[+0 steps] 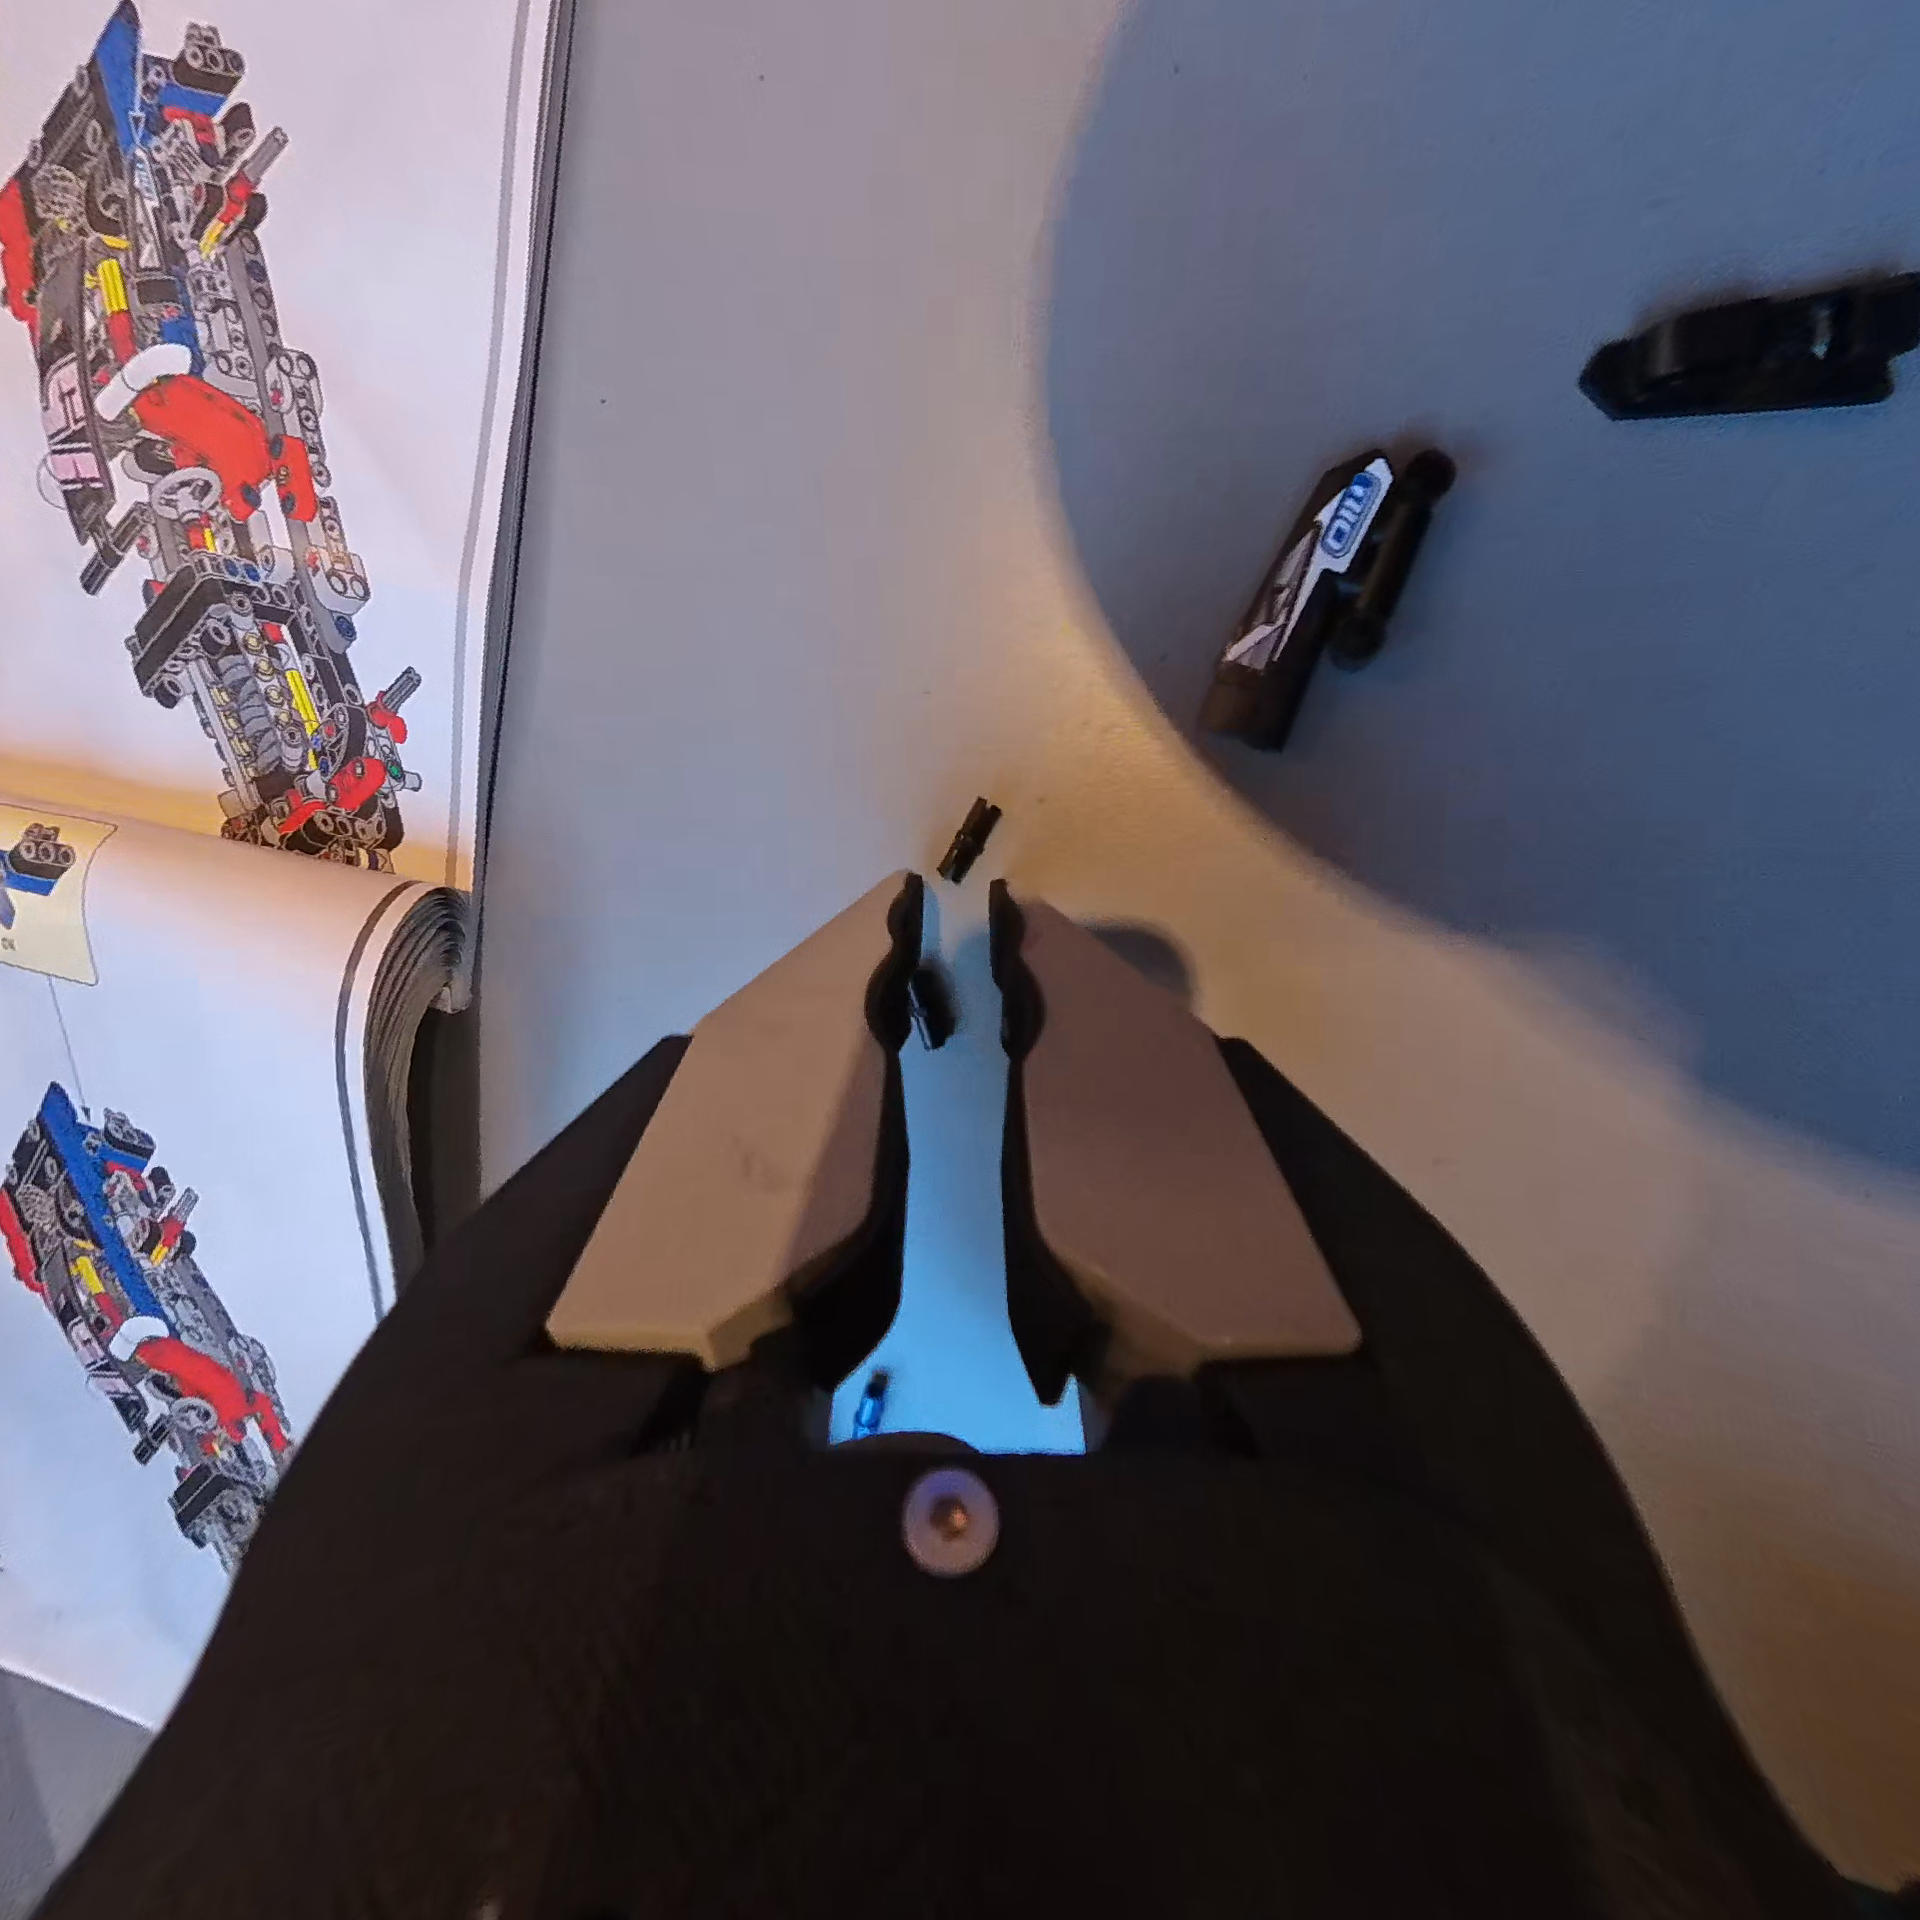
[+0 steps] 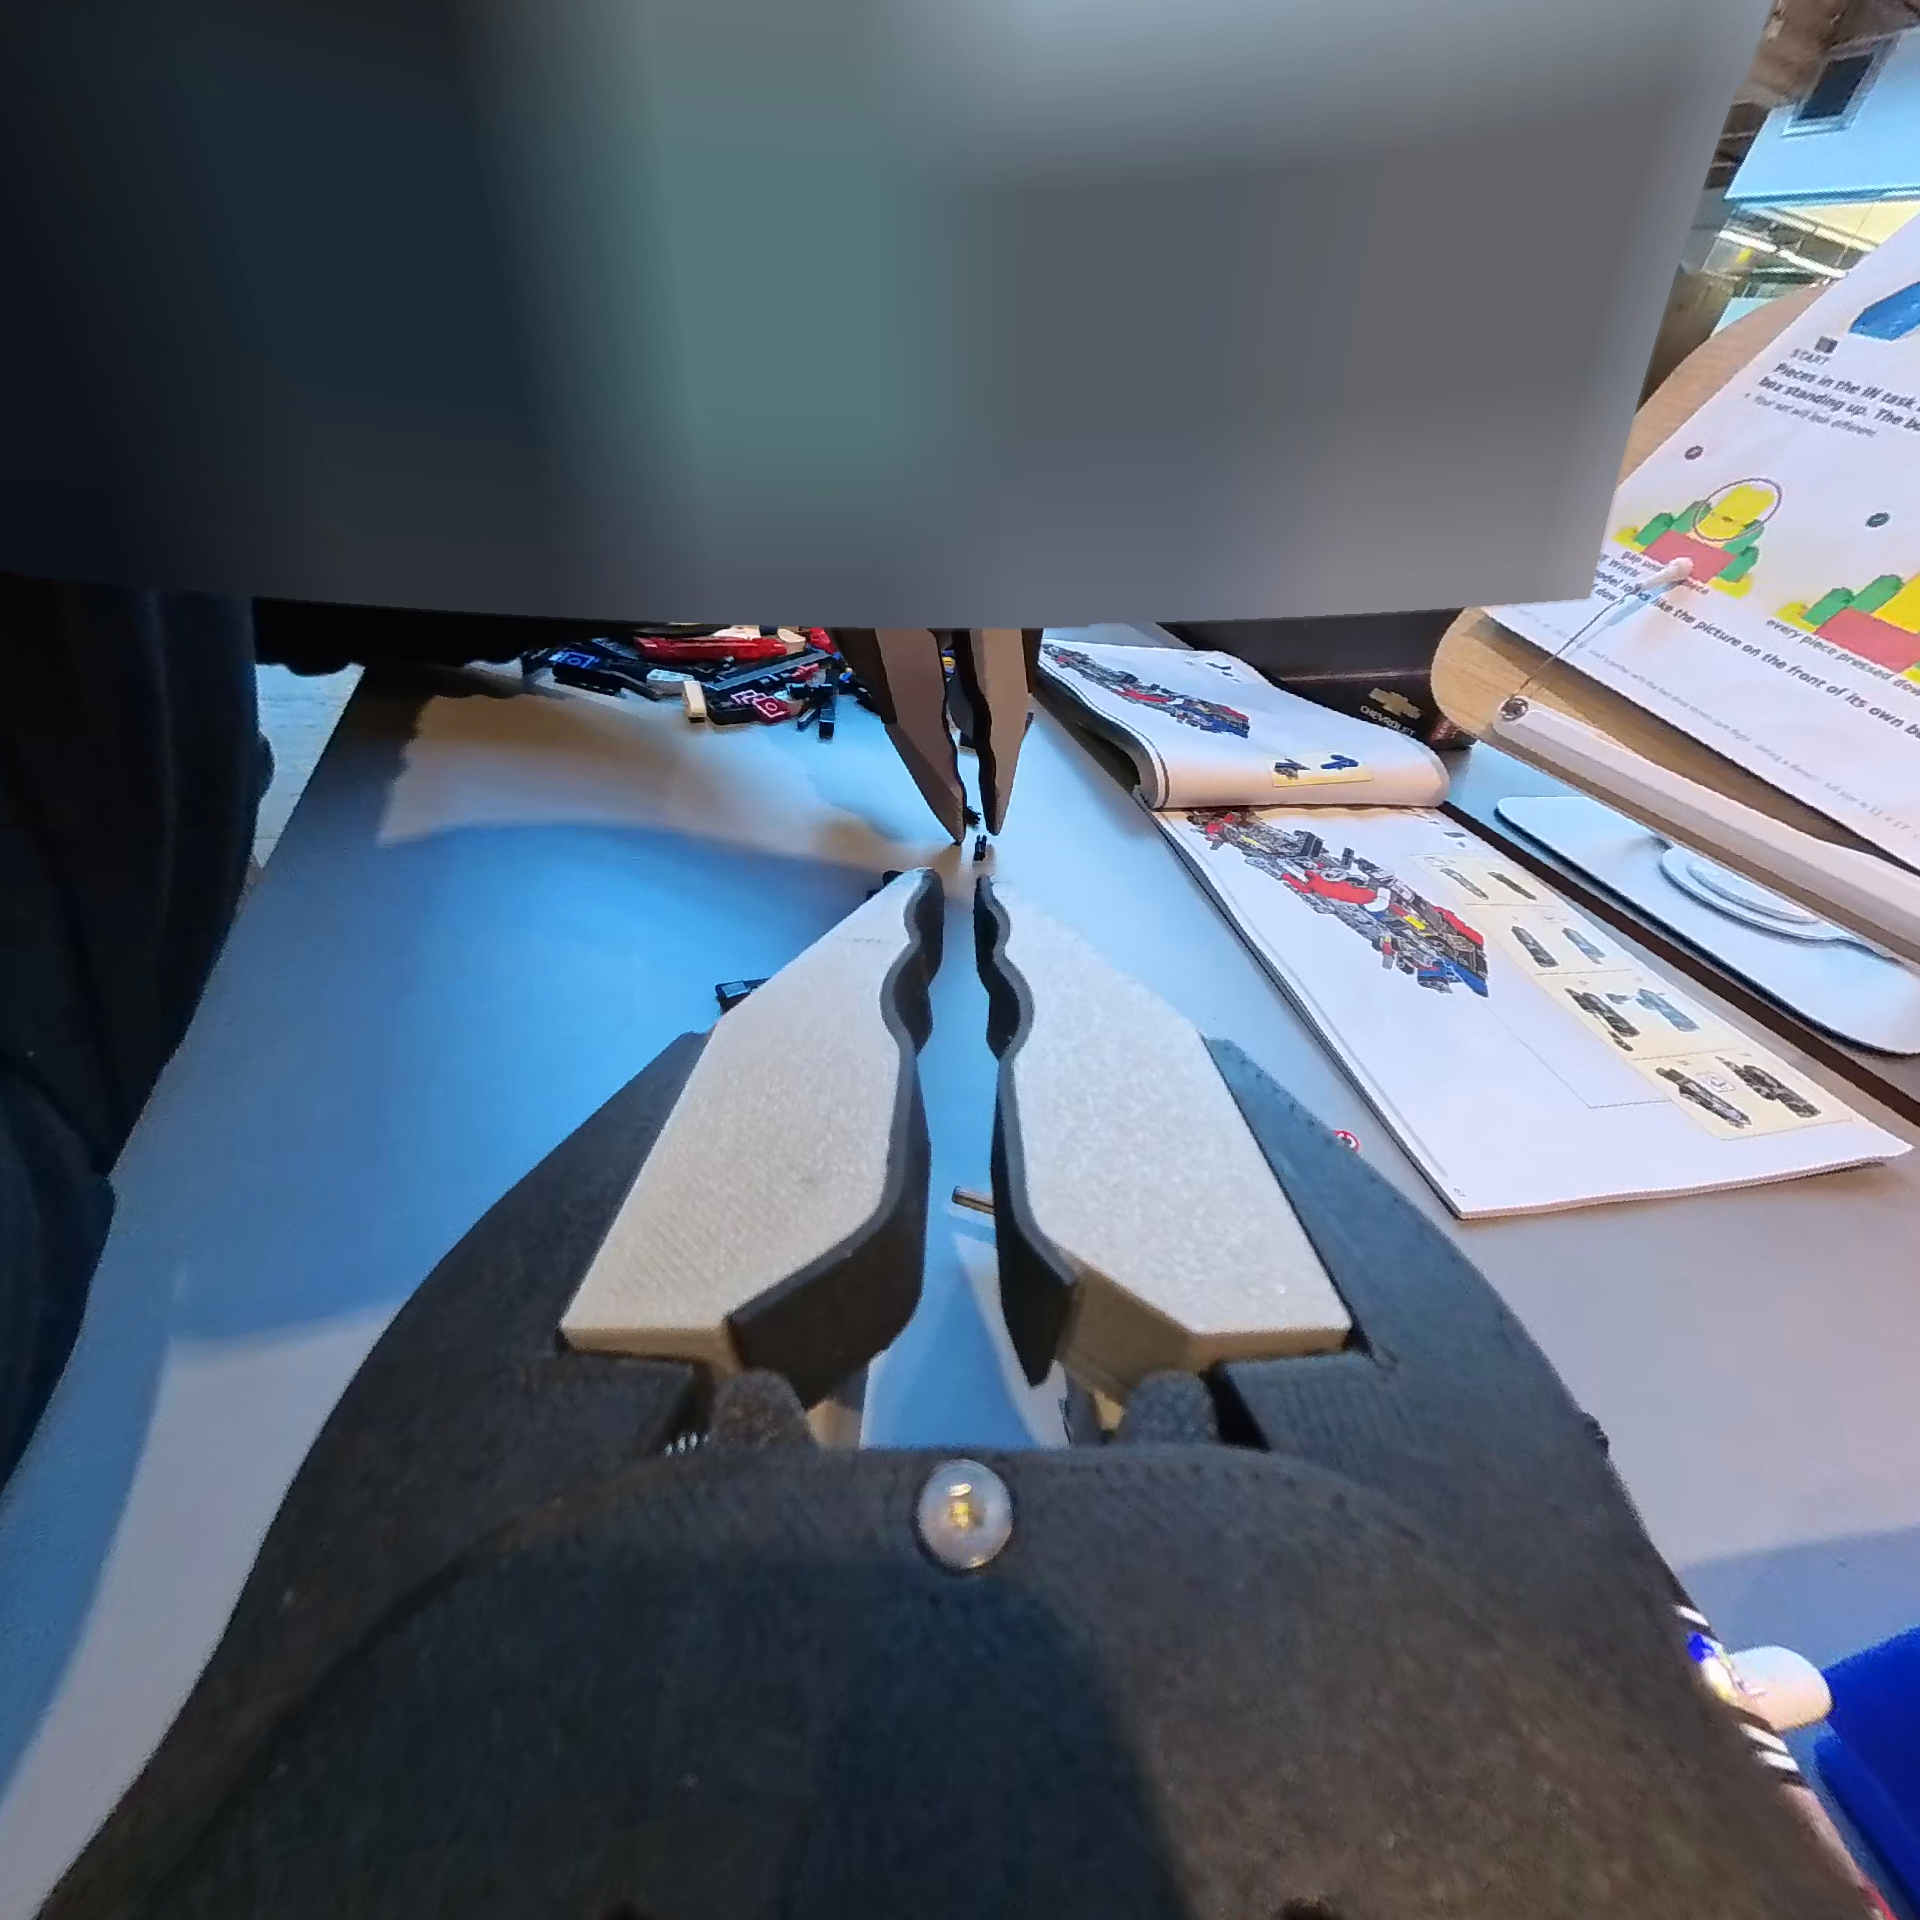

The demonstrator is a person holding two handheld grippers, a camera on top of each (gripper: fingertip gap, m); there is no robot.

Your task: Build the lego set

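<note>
The left gripper (image 1: 954, 885) hangs low over the white table (image 1: 748, 520), fingers parted by a narrow gap, tips just short of a small black pin (image 1: 968, 825) lying loose ahead of them — apparently the part wanted next. A second dark pin (image 1: 931, 1006) sits beside the inner face of its left finger; whether it is held or simply lies on the table below cannot be told. Opposite, the right gripper (image 2: 961, 881) points tip to tip at its partner, fingers slightly apart and empty, seemingly placed to help with the pin (image 2: 981, 848) between them. Ahead and to the right of the left gripper rest a black stickered panel (image 1: 1311, 594) and a long black piece (image 1: 1756, 353), likely awaiting their turn. The open instruction booklet (image 1: 249, 520) lies to its left, within easy sight — and the heap of loose parts (image 2: 717, 675) waits far beyond the right gripper.
</note>
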